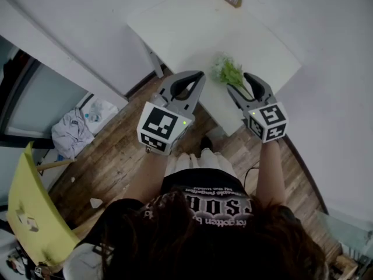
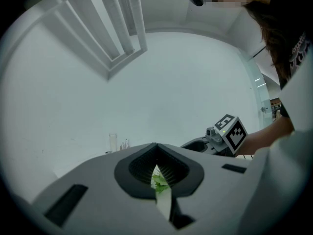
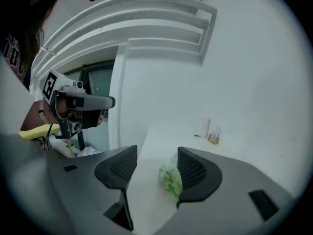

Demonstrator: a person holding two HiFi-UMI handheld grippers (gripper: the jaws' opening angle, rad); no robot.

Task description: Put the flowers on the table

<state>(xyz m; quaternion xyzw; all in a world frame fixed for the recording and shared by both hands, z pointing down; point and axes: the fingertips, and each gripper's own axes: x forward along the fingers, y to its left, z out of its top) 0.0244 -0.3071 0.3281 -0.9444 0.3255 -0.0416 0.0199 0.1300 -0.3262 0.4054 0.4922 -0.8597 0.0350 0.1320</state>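
Yellow panel (image 1: 32, 214) at 8 o'clock in the head view, pale cloth heap (image 1: 76, 130) at 9, wood floor (image 1: 116, 165) under me.

My left gripper (image 1: 195, 77) sits just left of centre, nose towards the white table (image 1: 192, 28) at 12. Its fingers are closed tip to tip, nothing gripped. Its own view shows only a thin slit below the tips, with a sliver of green showing through.

Flowers (image 1: 227, 70): green leaves with pale blooms, lying on the table top near its near edge, at 1 o'clock from centre. In the head view they sit between my two grippers, nearer the right one.

My right gripper (image 1: 240, 83) is at 5 o'clock of the flowers, just beside them. Its fingers are apart, with a clear gap between the ribbed pads (image 3: 190, 168). The right gripper view has the bunch on the table beyond the gap, close to the right-hand pad in the picture, and I see no pad pressing on it. Neither gripper holds it.

Far end of the table, at 12: a clear glass (image 3: 205, 128) and a small wooden holder (image 3: 213, 137) with thin sticks, side by side, well apart from the flowers. White wall (image 3: 254, 82) behind them, running on to 3 o'clock.
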